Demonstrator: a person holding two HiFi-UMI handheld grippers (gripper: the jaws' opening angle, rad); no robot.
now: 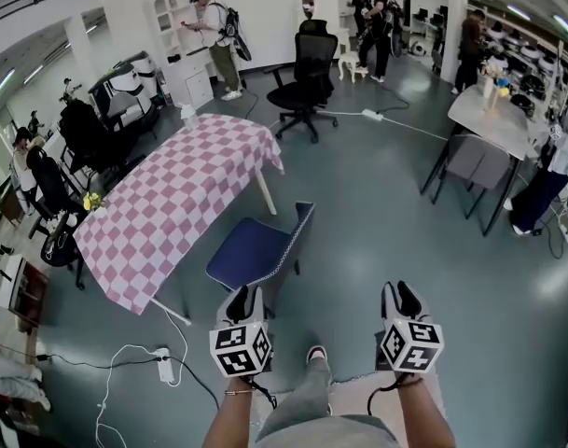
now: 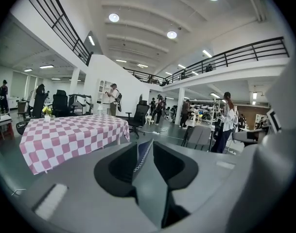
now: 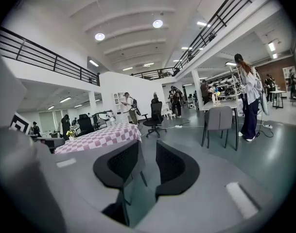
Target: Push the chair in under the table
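At the left stands a long table (image 1: 172,194) under a pink-and-white checked cloth, set slantwise on the room. Just beside its near long edge, pulled out and apart from it, is the chair (image 1: 251,250), with a blue padded seat, thin legs and a backrest (image 1: 304,224) on the side away from the table. It looks light and stiff, likely to slide readily but also to swivel or tip if pushed off-centre, so the top rail of the backrest, taken evenly, seems the best hold. The left gripper (image 1: 243,297) hangs close to the seat's near corner, jaws parted and clamping nothing; the blue stitched backrest edge shows ahead through their gap. The right gripper (image 1: 402,292), further right, is likewise released and empty. The smooth grey-green floor (image 1: 358,213) should offer little drag. A white power strip (image 1: 165,367) and cable lie at lower left, a black office chair (image 1: 307,68) stands beyond, and a grey table (image 1: 493,119) with people sits at the right
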